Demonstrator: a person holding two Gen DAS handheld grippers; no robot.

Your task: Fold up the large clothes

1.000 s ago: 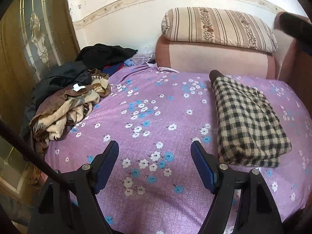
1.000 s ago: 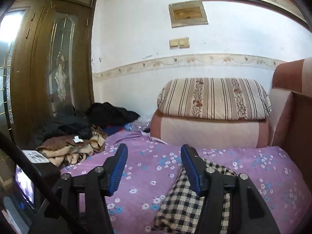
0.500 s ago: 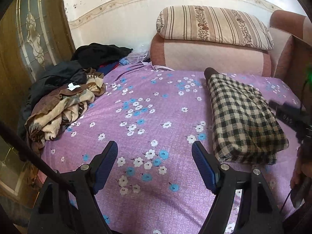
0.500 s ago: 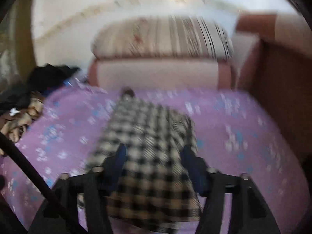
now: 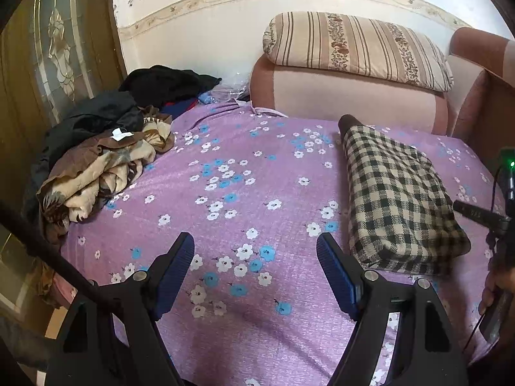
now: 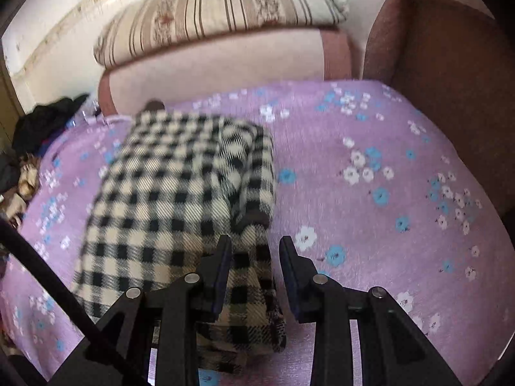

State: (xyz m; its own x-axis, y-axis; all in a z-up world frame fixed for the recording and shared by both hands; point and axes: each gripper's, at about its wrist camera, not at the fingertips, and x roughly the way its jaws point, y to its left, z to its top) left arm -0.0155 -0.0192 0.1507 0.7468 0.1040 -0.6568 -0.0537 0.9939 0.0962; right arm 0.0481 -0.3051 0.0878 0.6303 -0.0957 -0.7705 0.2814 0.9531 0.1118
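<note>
Closing over the checked garment's (image 6: 167, 199) near corner, the right tool (image 6: 256, 251) grips nothing yet; the left tool (image 5: 256, 254) hangs released above the bed (image 5: 257, 193).

Even, soft daylight throughout; no hard shadows. Left wrist view: sharp, well exposed, slightly washed-out white wall (image 5: 199, 32) at top. Right wrist view: motion blur across checked garment (image 6: 173, 193) and striped pillow (image 6: 219, 9), flowers on purple sheet (image 6: 370, 167) smeared. Strong fisheye bending in both, straight edges curved, dark vignette in corners.
</note>
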